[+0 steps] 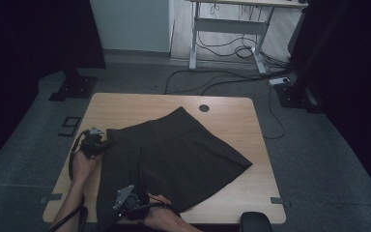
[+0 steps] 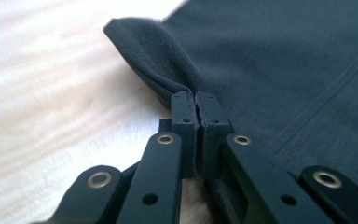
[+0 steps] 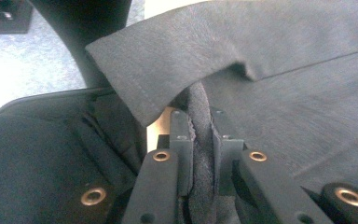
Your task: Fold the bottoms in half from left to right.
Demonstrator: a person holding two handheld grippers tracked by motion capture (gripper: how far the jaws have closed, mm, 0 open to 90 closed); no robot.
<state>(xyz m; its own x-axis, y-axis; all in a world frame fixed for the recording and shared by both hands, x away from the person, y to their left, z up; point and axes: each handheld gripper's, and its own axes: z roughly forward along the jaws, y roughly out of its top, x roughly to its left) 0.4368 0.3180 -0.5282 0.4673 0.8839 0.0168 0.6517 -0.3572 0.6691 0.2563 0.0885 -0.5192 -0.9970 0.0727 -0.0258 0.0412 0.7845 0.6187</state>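
Left gripper (image 2: 196,100): fingers (image 2: 184,116) clamped together on a pinched corner of the dark skirt (image 2: 284,60). Right gripper (image 3: 200,122): fingers (image 3: 181,140) clamped on a thick bunched fold of the same cloth. The skirt lies spread across the middle of the bench (image 1: 232,108), one corner held near the left edge, another at the near edge. Judged step: a fold or reposition, both corners gripped. The next move calls for carrying both corners together, evenly, without dragging the cloth into a bunch.
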